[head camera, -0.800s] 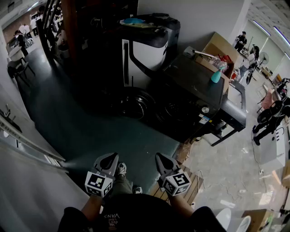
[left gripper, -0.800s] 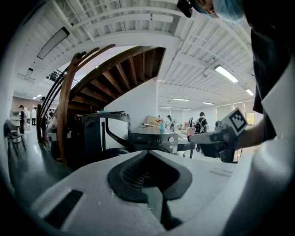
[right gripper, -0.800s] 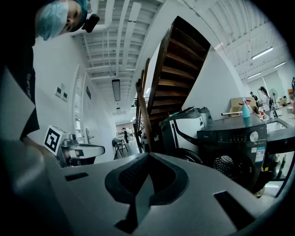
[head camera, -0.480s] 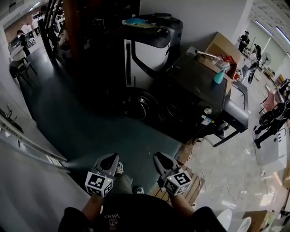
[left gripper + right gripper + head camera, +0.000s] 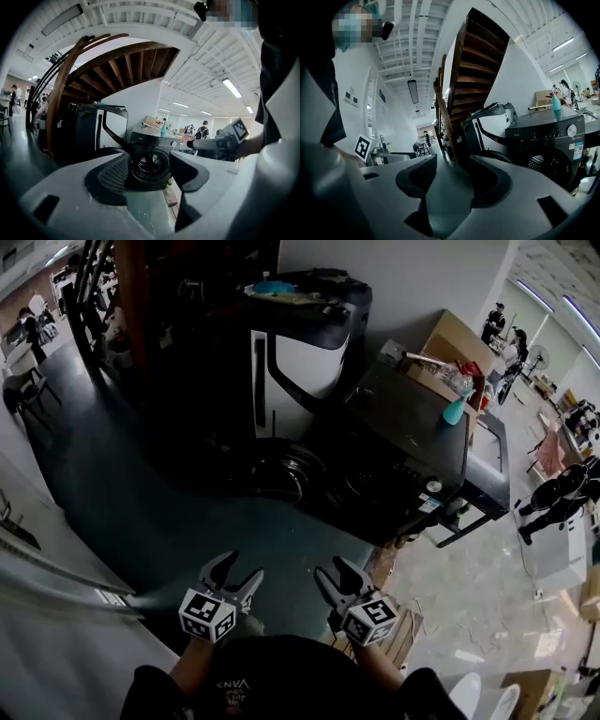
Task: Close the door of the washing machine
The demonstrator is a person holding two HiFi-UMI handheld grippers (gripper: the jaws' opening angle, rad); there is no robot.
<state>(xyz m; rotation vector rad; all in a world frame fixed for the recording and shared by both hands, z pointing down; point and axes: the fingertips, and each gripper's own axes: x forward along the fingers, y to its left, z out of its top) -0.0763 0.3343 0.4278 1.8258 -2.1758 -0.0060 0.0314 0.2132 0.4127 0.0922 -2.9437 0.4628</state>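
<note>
A dark front-loading washing machine (image 5: 412, 442) stands a few steps ahead of me on the floor. Its round door (image 5: 278, 468) hangs swung out to the left of the drum opening (image 5: 367, 486). The left gripper view shows the washing machine (image 5: 154, 140) straight ahead between the jaws, and the right gripper view has the washing machine (image 5: 551, 140) off to the right. My left gripper (image 5: 237, 570) is open and holds nothing. My right gripper (image 5: 336, 571) is open and empty too. Both are held low in front of my body, well short of the door.
A tall white-and-black appliance (image 5: 300, 343) stands behind the washer, beside a wooden staircase (image 5: 473, 61). A teal spray bottle (image 5: 452, 409) and cardboard boxes (image 5: 459, 343) sit on and behind the washer. A wooden pallet (image 5: 398, 620) lies by my right foot. People stand far off at the right.
My left gripper's jaws have spread wider than in the earlier frames. Both grippers stay low in front of me, and the view has shifted slightly.
</note>
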